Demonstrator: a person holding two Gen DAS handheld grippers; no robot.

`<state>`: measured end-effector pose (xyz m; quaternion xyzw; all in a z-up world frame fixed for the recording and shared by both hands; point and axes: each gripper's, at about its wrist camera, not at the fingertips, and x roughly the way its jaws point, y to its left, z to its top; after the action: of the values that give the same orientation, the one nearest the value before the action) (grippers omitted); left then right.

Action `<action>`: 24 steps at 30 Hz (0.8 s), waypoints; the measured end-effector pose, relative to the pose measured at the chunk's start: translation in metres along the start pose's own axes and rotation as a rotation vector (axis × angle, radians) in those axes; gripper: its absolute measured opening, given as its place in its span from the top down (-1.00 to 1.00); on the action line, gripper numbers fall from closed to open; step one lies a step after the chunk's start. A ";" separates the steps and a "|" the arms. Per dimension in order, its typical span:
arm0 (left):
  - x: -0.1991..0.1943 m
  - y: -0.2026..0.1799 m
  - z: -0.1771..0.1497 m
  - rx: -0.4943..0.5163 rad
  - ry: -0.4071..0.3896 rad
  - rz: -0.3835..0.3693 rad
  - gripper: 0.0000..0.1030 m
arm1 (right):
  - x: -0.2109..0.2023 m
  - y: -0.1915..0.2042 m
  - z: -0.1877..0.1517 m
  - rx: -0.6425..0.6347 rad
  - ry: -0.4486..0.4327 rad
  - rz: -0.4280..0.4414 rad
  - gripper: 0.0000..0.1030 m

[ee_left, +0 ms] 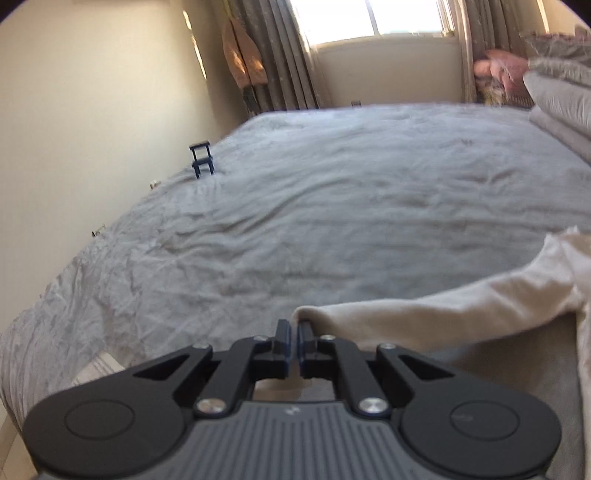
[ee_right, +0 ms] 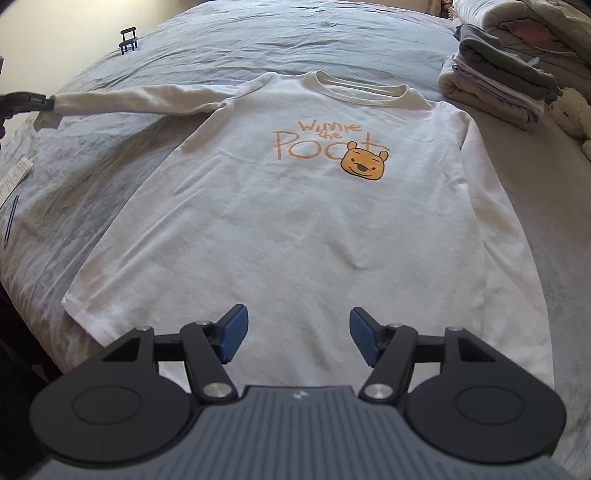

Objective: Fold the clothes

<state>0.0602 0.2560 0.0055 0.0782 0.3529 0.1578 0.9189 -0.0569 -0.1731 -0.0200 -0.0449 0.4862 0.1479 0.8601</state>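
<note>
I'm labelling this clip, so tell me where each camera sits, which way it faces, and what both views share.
Left wrist: on the left gripper, looking low across the grey bed toward the window; its gripper is shut on the sleeve cuff.
Right wrist: on the right gripper, open, looking down over the white shirt toward a stack of folded clothes; the left gripper shows at the left edge.
Shared: bed, sleeve, small dark stand.
</note>
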 end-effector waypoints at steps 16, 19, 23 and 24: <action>0.029 0.111 -0.061 -0.533 0.282 -0.320 0.36 | 0.053 0.067 0.068 -0.142 0.020 0.070 -0.26; 0.044 0.126 -0.066 -0.678 0.311 -0.401 0.37 | 0.063 0.087 0.082 -0.172 0.013 0.091 -0.26; 0.070 0.135 -0.073 -0.843 0.339 -0.479 0.38 | 0.075 0.110 0.091 -0.203 0.017 0.121 -0.26; 0.077 0.135 -0.074 -0.863 0.344 -0.479 0.38 | 0.077 0.115 0.092 -0.210 0.021 0.124 -0.26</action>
<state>0.0326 0.4113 -0.0626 -0.4177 0.4097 0.0849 0.8066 0.0223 -0.0274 -0.0297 -0.1061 0.4791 0.2502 0.8347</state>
